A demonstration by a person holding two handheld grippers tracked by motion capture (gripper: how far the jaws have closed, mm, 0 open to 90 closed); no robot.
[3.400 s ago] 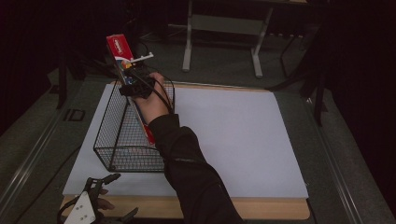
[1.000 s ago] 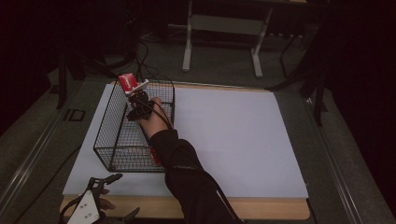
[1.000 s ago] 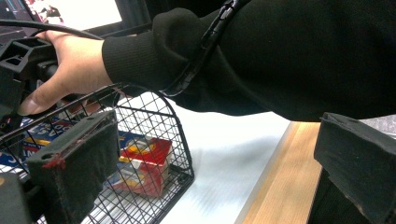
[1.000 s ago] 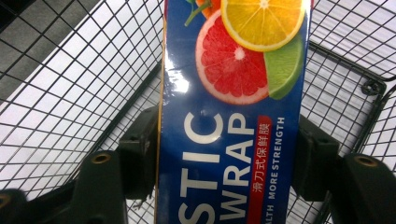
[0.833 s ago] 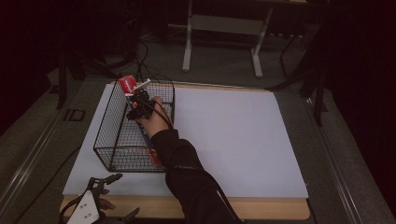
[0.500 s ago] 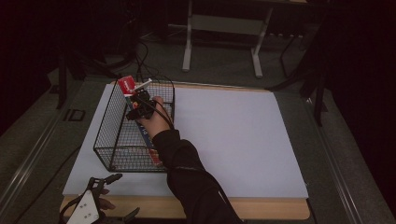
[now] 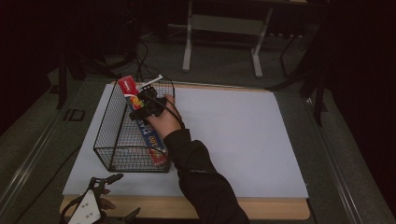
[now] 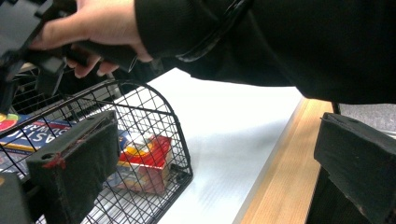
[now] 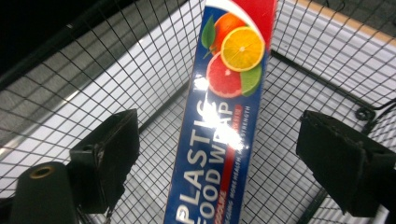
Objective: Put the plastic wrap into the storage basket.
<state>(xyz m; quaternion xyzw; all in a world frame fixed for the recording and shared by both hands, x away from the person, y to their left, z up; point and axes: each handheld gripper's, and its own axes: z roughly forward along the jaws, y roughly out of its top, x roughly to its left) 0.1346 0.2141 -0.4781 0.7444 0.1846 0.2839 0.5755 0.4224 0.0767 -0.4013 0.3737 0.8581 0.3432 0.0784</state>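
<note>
The right gripper had just let go: its 2 jaws had been opening and stood wide, clear of the plastic wrap box between them. That box lay slanted in the wire basket, apparently delivered. The left gripper gaped empty at the table's near edge.

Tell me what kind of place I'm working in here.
Probably a lab or studio recording bench, not a home: a white sheet covering a wooden table, dark surroundings, metal stand legs and cables on the floor behind.
</note>
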